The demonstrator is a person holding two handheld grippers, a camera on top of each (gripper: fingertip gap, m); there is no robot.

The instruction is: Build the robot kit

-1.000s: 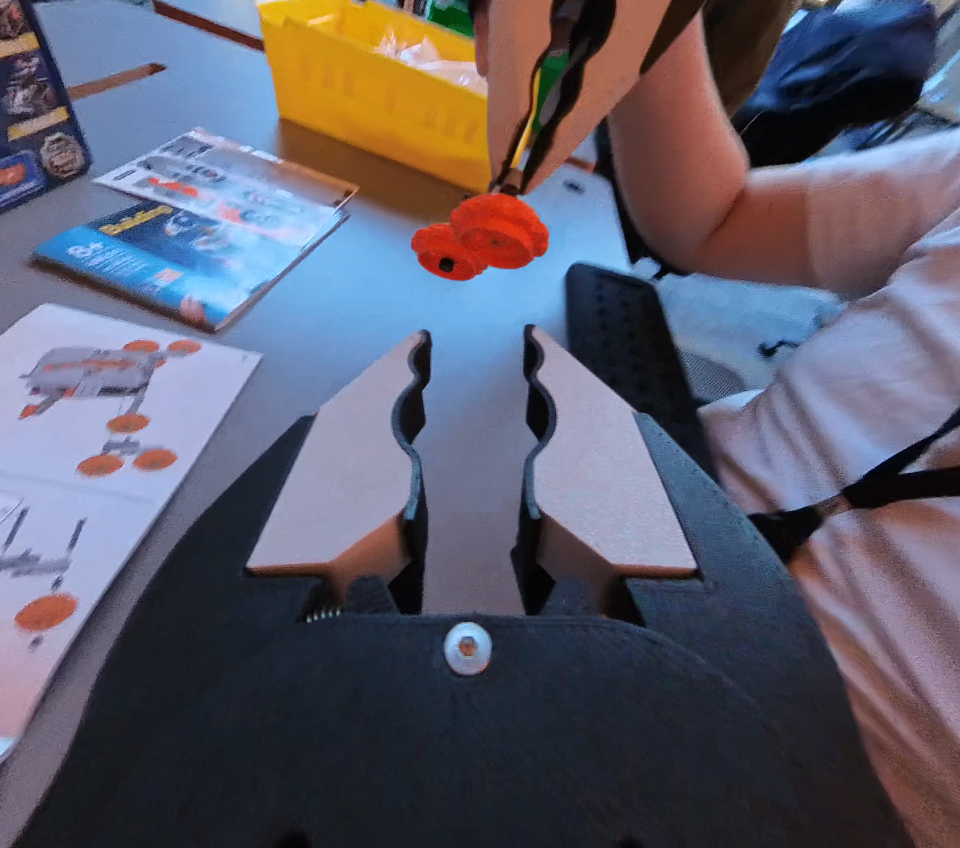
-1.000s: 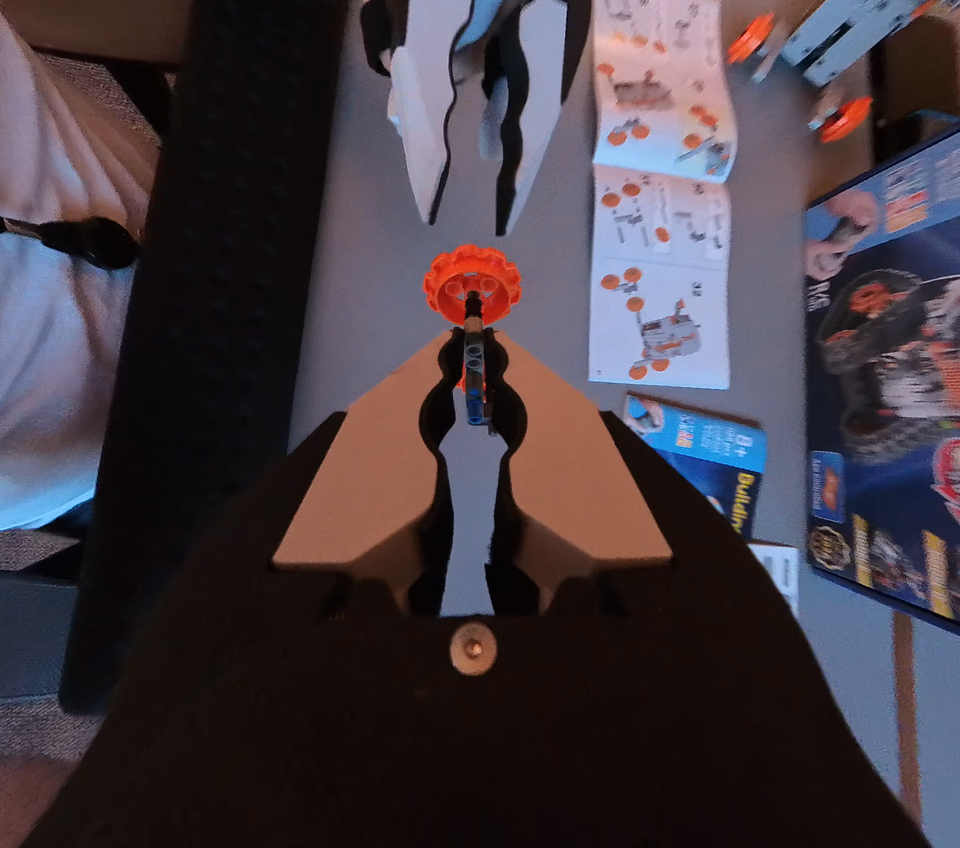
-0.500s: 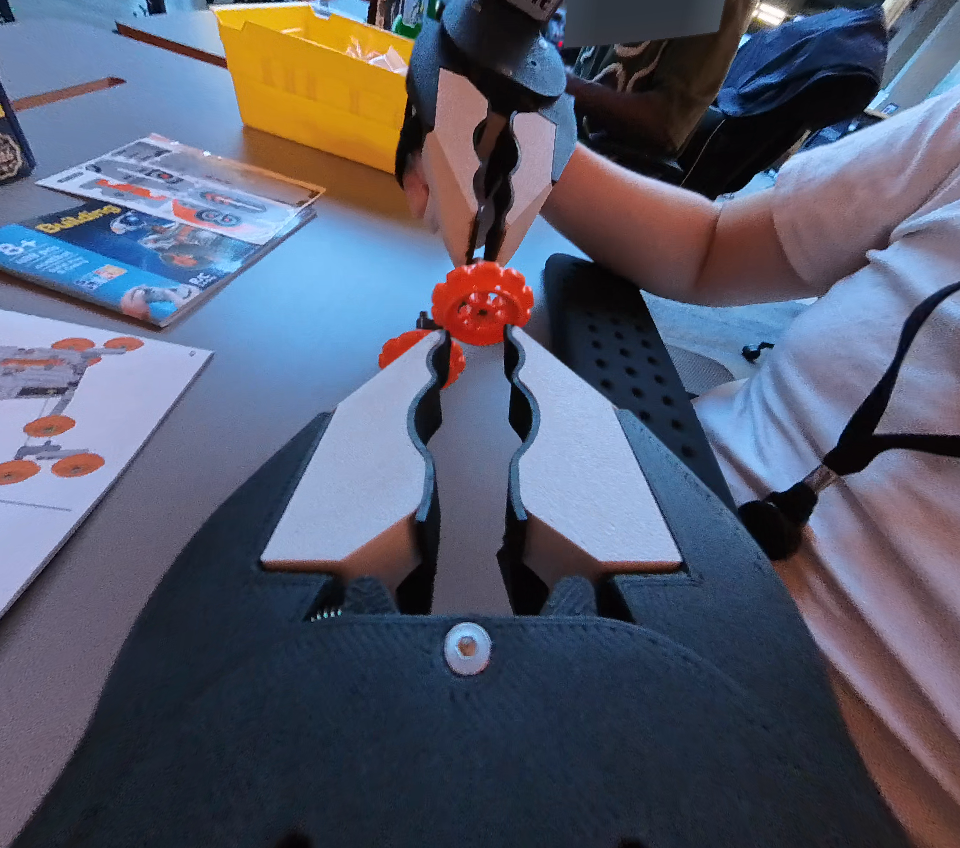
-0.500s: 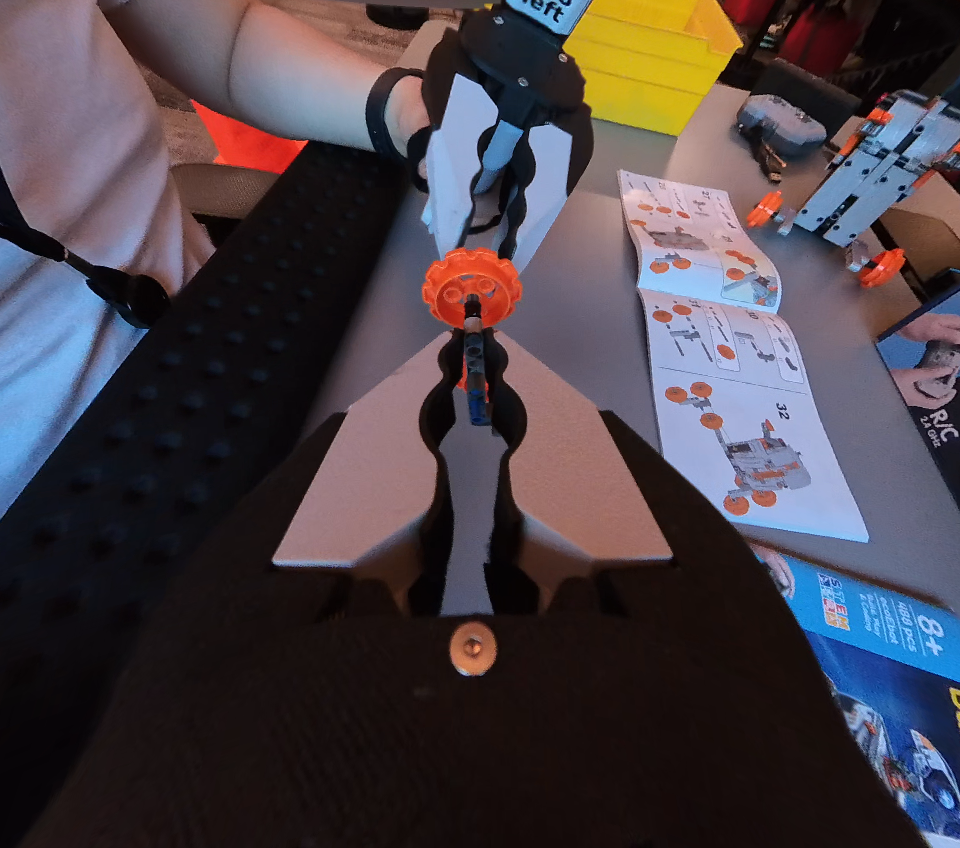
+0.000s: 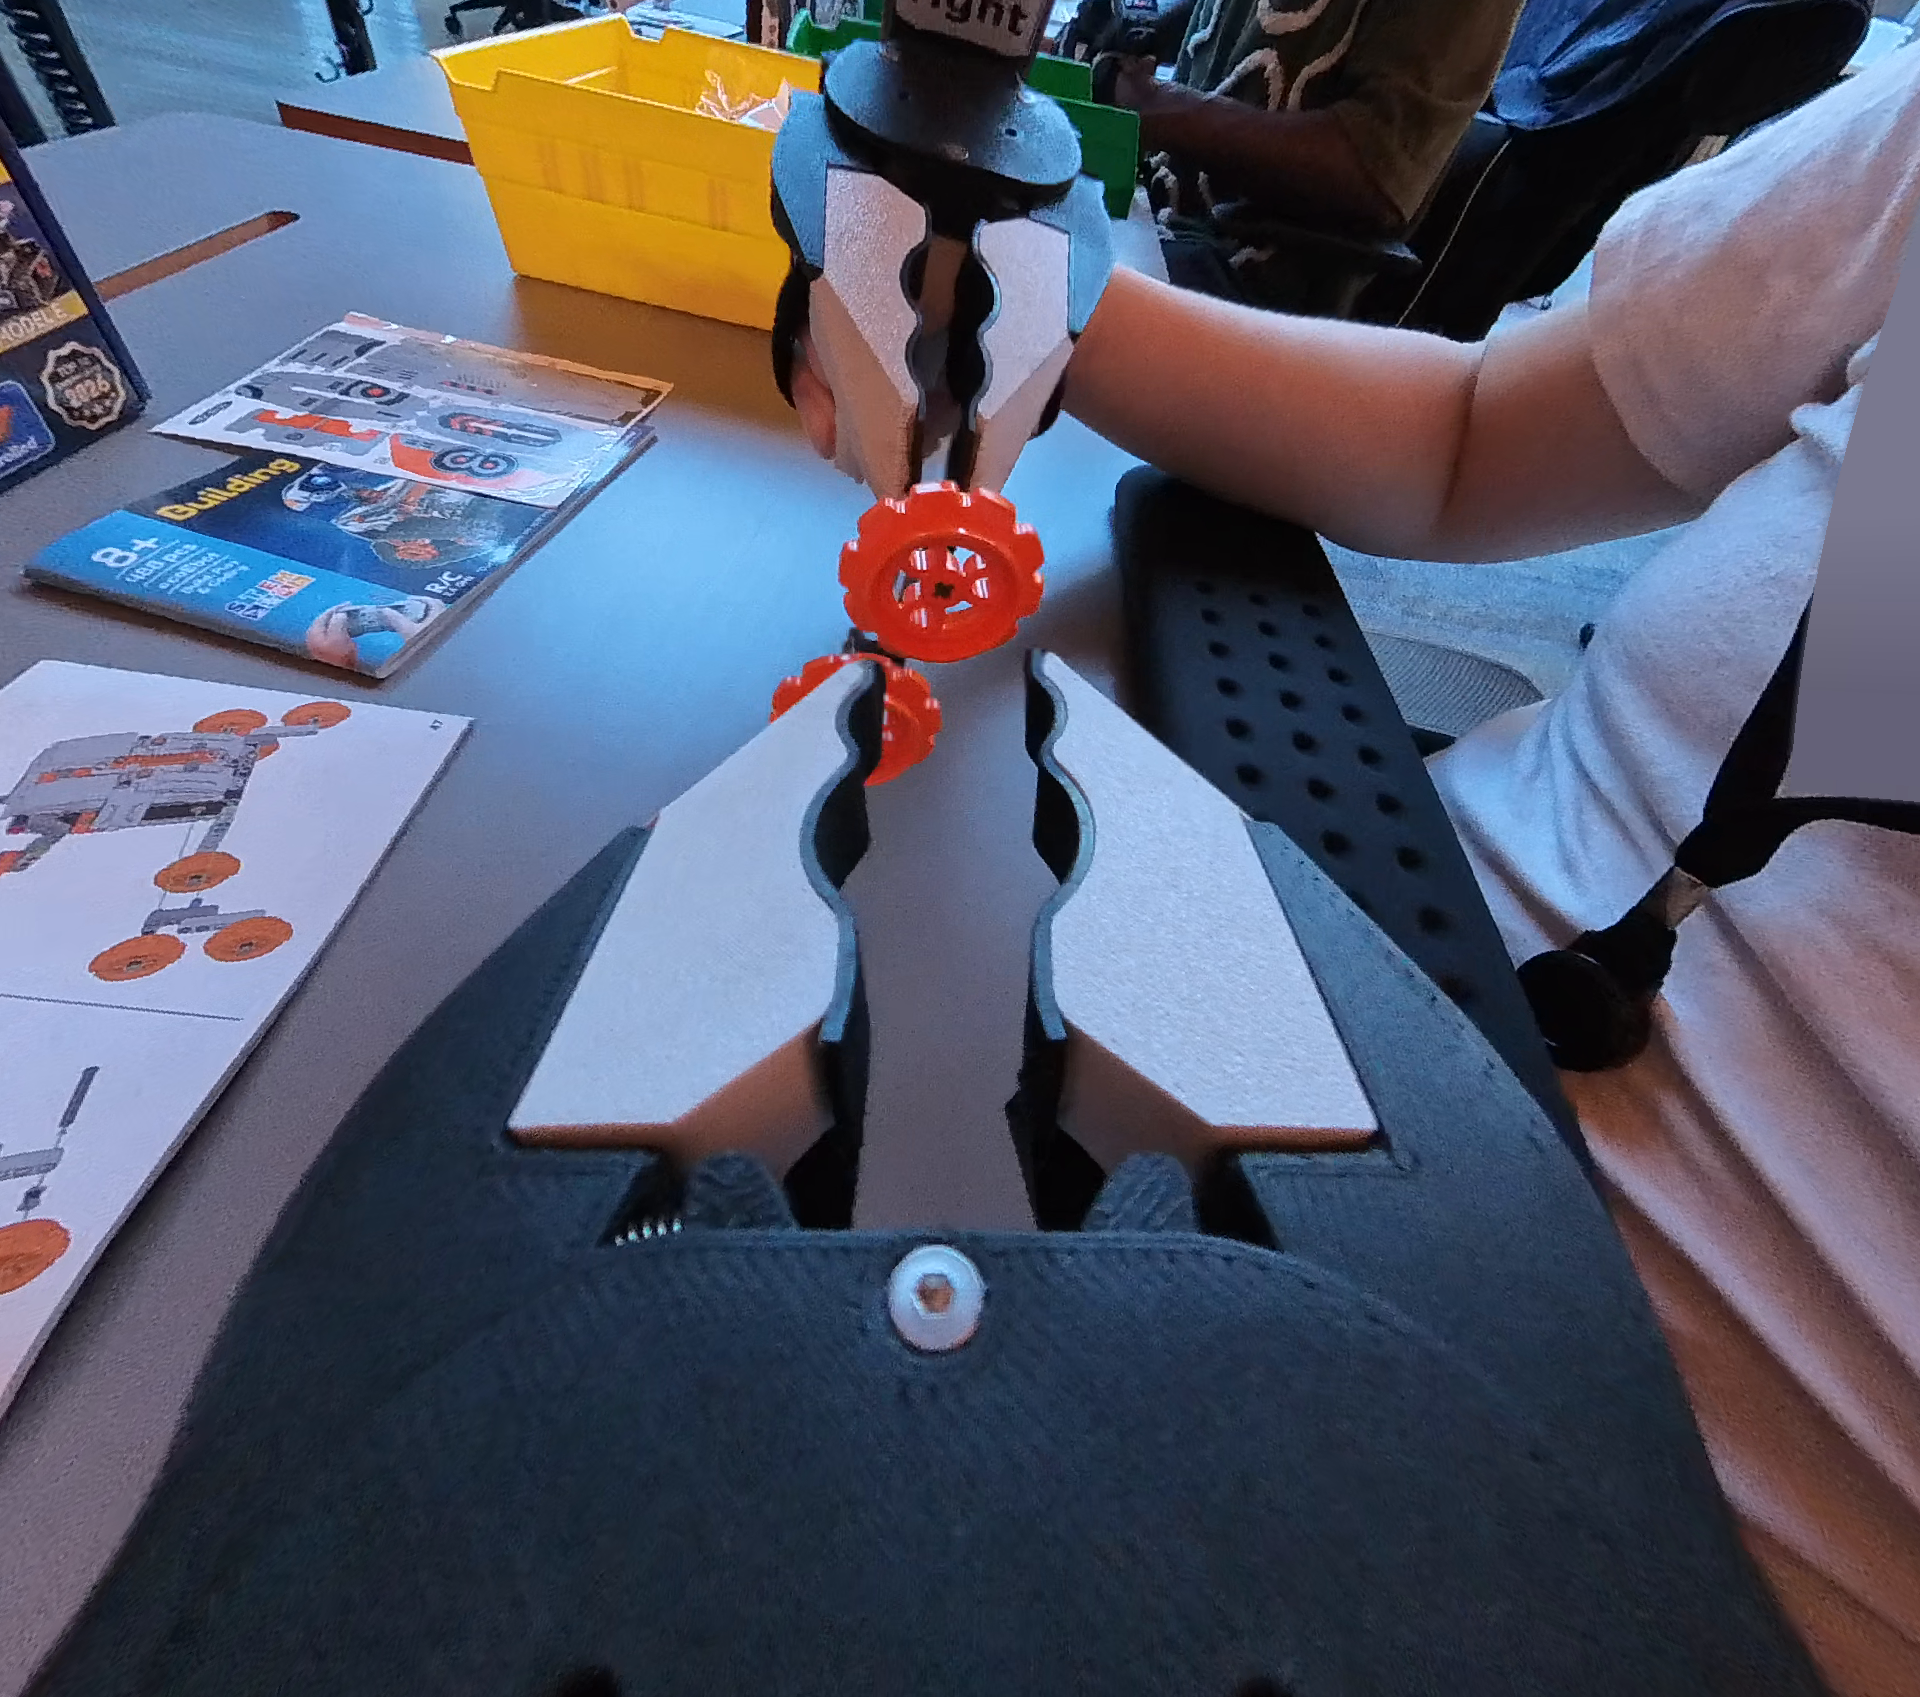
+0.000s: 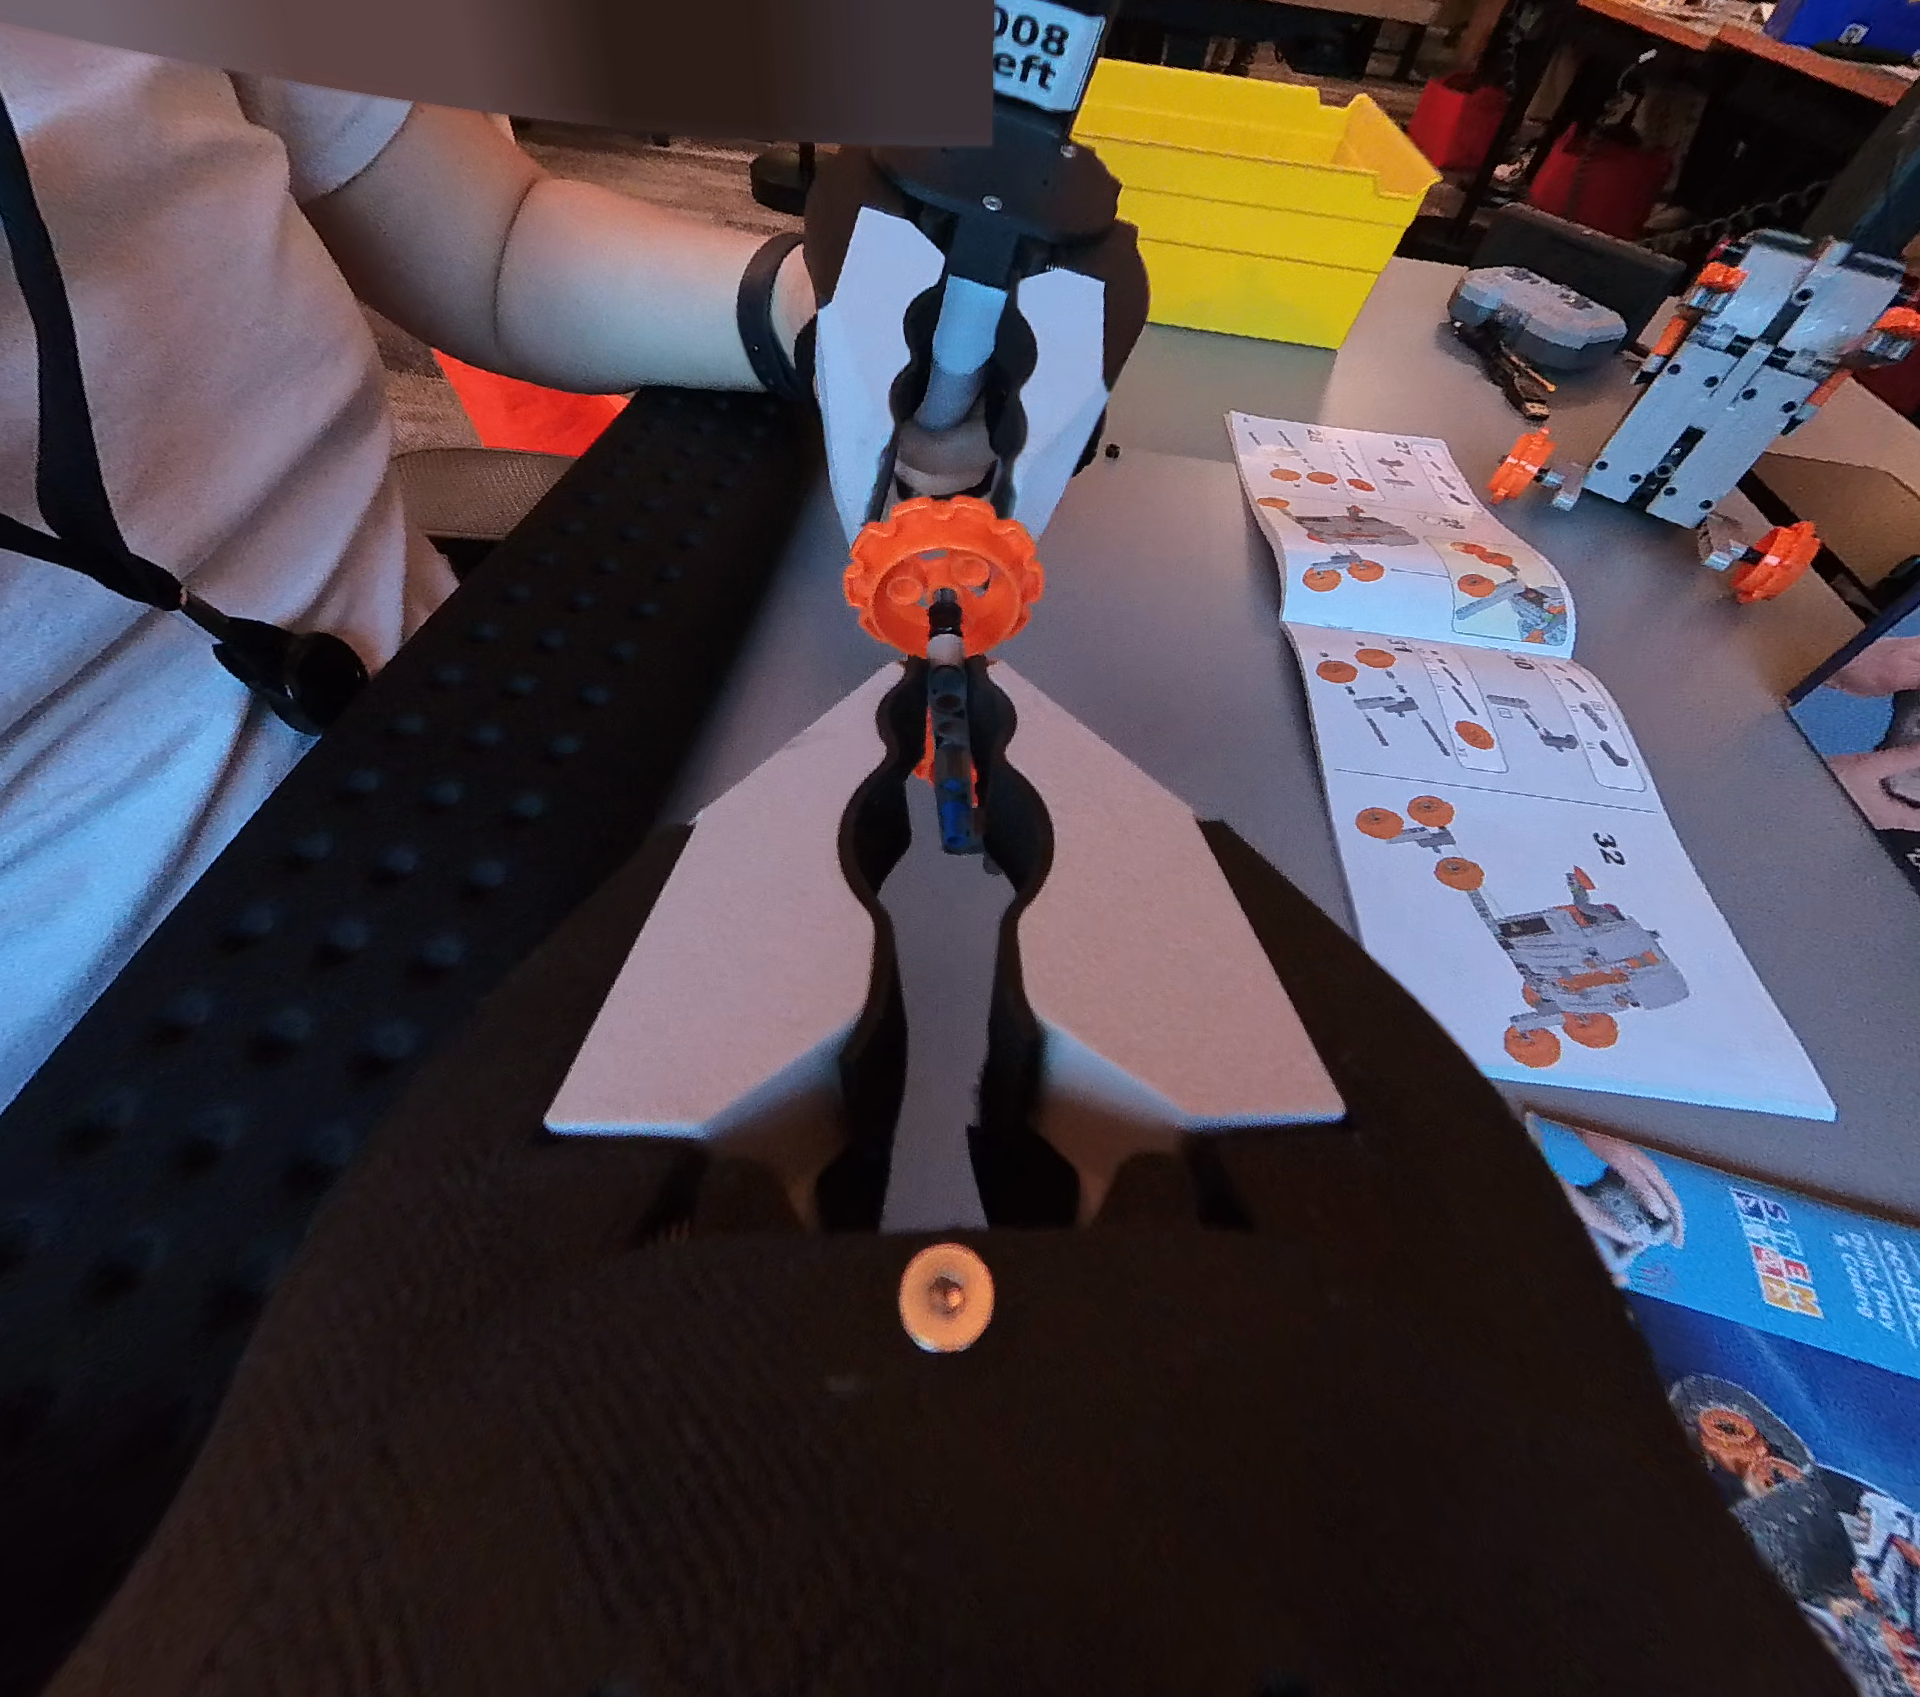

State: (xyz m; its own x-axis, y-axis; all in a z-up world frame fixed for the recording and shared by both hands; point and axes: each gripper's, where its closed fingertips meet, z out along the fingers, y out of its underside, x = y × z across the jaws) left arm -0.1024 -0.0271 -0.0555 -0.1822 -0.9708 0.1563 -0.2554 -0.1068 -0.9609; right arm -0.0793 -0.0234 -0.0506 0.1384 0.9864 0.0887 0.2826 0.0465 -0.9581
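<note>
My right gripper (image 6: 945, 673) is shut on a small dark beam (image 6: 954, 764) with an axle that carries an orange toothed wheel (image 6: 943, 577) at its front. A second orange wheel (image 5: 902, 717) hangs lower on the same piece. My left gripper (image 5: 951, 671) is open and empty, its tips just short of the front wheel (image 5: 940, 572). The two grippers face each other tip to tip above the grey table (image 5: 644, 608). The right gripper (image 5: 940, 473) shows beyond the wheel in the left wrist view. The left gripper (image 6: 943, 504) shows behind it in the right wrist view.
A yellow bin (image 5: 623, 182) stands at the back. Instruction booklets (image 5: 343, 525) (image 6: 1475, 764) lie open on the table. A grey model with orange wheels (image 6: 1745, 390) and a blue box (image 6: 1797, 1398) sit to the right. A black perforated chair arm (image 5: 1278, 712) and the person's torso are close by. The grippers are tip to tip, or close to it.
The right gripper swung from pointing down at the table to facing the left gripper, still holding the wheel piece. The left gripper closed in on the front wheel.
</note>
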